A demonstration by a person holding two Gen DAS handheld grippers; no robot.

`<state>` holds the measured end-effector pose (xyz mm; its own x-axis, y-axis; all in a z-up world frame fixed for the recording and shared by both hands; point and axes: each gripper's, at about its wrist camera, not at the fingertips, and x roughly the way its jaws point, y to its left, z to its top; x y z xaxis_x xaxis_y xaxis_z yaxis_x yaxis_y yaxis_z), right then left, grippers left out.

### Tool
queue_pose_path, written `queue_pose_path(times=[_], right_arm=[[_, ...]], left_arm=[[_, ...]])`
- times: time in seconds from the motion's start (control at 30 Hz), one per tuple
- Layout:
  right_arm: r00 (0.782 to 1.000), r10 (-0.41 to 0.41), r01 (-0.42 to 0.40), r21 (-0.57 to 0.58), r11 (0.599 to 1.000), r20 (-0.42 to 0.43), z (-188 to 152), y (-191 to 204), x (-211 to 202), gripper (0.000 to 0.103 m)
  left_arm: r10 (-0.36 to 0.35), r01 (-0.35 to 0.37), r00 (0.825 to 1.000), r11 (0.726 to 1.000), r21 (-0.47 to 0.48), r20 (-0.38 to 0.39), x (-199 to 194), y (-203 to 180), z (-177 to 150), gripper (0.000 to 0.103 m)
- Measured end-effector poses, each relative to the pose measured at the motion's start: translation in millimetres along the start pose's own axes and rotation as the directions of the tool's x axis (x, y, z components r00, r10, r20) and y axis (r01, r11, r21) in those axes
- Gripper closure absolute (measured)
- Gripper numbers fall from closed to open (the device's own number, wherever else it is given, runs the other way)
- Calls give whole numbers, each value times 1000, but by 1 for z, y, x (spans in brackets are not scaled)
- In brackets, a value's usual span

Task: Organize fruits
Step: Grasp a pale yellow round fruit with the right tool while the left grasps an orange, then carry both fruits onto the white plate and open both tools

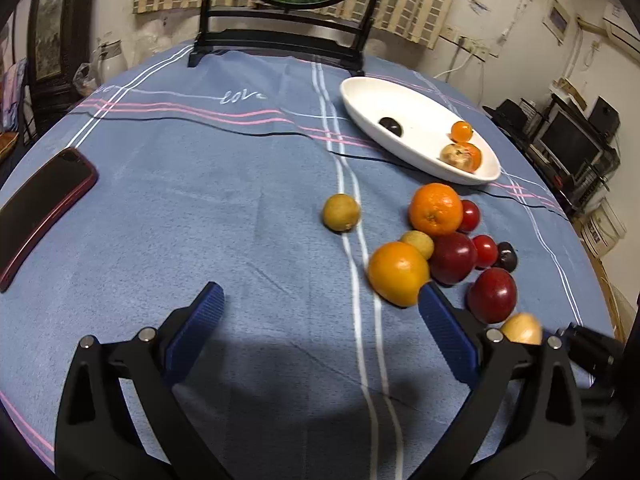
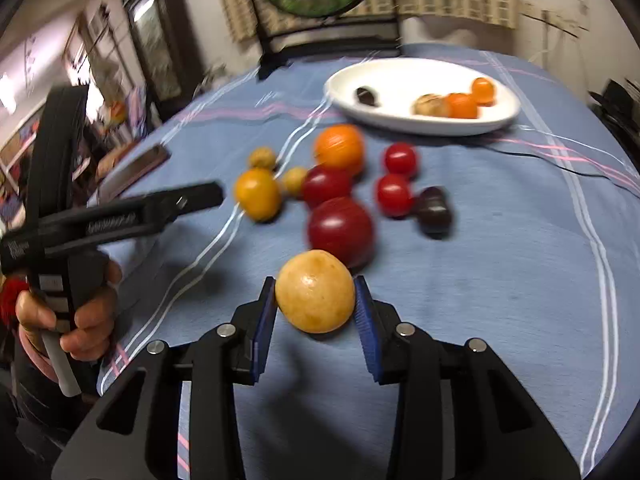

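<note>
My right gripper (image 2: 315,296) is shut on a pale yellow round fruit (image 2: 315,291), held just above the blue cloth; the fruit also shows in the left wrist view (image 1: 522,329). My left gripper (image 1: 320,300) is open and empty above the cloth, left of the fruit pile. The pile holds oranges (image 1: 435,209), red plums (image 1: 492,295), cherry tomatoes (image 1: 485,251) and small yellow-green fruits (image 1: 341,213). A white oval plate (image 1: 404,148) at the back right holds a dark fruit (image 1: 391,126) and small orange fruits (image 1: 462,131).
A dark phone with a red edge (image 1: 36,216) lies at the left of the table. A black stand with a round painted panel (image 1: 280,44) sits at the table's far edge. A thin black cable (image 1: 240,130) runs across the cloth.
</note>
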<state>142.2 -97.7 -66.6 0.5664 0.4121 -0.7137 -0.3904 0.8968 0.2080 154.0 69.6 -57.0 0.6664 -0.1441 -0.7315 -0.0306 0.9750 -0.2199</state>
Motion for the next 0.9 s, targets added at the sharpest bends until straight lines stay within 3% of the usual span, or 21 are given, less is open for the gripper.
queue_pose_path(times=[0.13,0.2,0.3,0.47,0.9], right_arm=[[996,-69,66,61,996,49,-2,-25,-9,64],[997,-47,41,97,994,55,-2,-32,-10,64],[996,-59,55,65,996,61,-2,-26,-10,64],[994,-65,64,21,998,83,-4,-20,-12,64],[995,-30,24,66,998,98,-5,-29,-17,64]], left_arm=[[-39,37,999,994,106,14,-2,-19,0,9],[-57,56,998,987,154,5,1,-29,1,29],[-65,72,997,982,174,-43,13,-37,3,48],[-53,60,997,985,159,-48,19,-37,8,50],[-28,46,995,979,198,-96,33,-48,9,62]])
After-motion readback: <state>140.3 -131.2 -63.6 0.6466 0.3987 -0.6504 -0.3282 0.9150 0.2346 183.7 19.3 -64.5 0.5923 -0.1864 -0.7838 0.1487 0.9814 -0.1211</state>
